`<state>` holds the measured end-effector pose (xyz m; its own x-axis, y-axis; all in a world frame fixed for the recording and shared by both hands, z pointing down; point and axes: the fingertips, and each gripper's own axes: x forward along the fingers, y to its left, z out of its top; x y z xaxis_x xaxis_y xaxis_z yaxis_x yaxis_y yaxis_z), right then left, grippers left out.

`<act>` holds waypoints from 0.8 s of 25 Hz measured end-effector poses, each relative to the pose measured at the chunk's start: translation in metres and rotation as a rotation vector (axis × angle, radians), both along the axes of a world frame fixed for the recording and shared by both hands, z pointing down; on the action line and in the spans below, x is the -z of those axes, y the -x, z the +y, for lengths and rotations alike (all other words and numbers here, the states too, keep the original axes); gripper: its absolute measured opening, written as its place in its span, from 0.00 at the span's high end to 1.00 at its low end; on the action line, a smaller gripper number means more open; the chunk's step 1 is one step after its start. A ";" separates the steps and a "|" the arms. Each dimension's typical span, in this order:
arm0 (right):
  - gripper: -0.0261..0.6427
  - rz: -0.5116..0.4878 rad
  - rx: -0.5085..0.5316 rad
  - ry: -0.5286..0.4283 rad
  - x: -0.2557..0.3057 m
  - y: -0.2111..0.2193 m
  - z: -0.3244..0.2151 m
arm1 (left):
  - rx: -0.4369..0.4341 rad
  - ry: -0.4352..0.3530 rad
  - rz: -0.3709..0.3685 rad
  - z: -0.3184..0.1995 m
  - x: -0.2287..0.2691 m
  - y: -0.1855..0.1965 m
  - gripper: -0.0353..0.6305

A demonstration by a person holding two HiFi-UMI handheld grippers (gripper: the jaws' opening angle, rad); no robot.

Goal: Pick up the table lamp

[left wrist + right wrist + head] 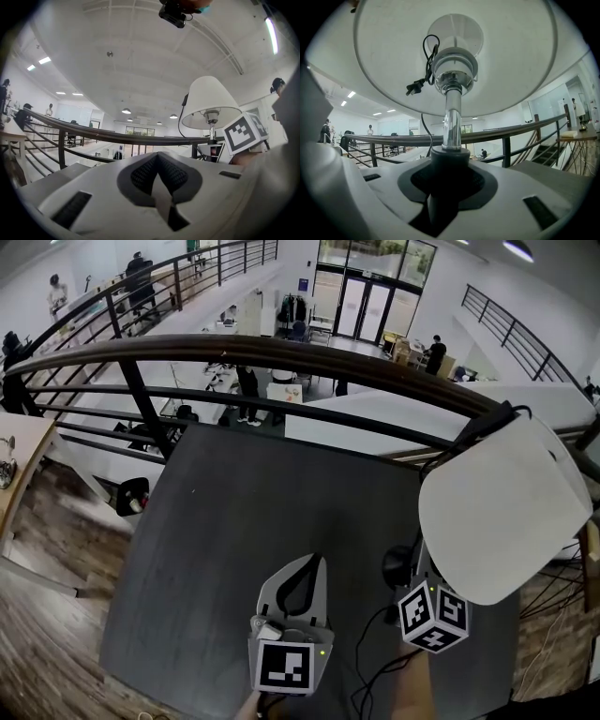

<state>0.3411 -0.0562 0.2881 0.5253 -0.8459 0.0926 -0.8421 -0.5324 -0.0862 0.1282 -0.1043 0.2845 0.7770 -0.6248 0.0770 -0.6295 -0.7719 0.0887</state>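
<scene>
Right claw (445, 187) pinches black lower stem (449, 161) of white-shaded chrome table lamp (502, 512) at dark grey tabletop's (234, 549) right side; left claw (158, 180) pressed together, idle; top-heavy shade (511, 61) could pivot in that low grip.

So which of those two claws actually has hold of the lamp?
The right claw: its jaws are clamped on the dark lower stem of the table lamp. The left claw is closed with nothing between its jaws.
</scene>
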 end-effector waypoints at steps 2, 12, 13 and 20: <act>0.78 -0.002 0.002 0.001 -0.001 0.001 -0.002 | 0.005 0.002 -0.002 -0.002 -0.001 0.002 0.88; 0.79 0.013 0.004 -0.015 -0.001 0.003 -0.007 | 0.018 0.011 -0.008 -0.009 -0.006 0.007 0.88; 0.79 0.015 0.004 -0.016 -0.001 0.003 -0.007 | 0.018 0.011 -0.009 -0.009 -0.007 0.008 0.88; 0.79 0.025 0.004 -0.010 -0.003 0.003 -0.010 | 0.018 0.016 -0.009 -0.012 -0.010 0.008 0.88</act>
<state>0.3385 -0.0661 0.2914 0.5236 -0.8490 0.0707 -0.8464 -0.5279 -0.0707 0.1203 -0.1161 0.2940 0.7650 -0.6372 0.0939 -0.6440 -0.7591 0.0954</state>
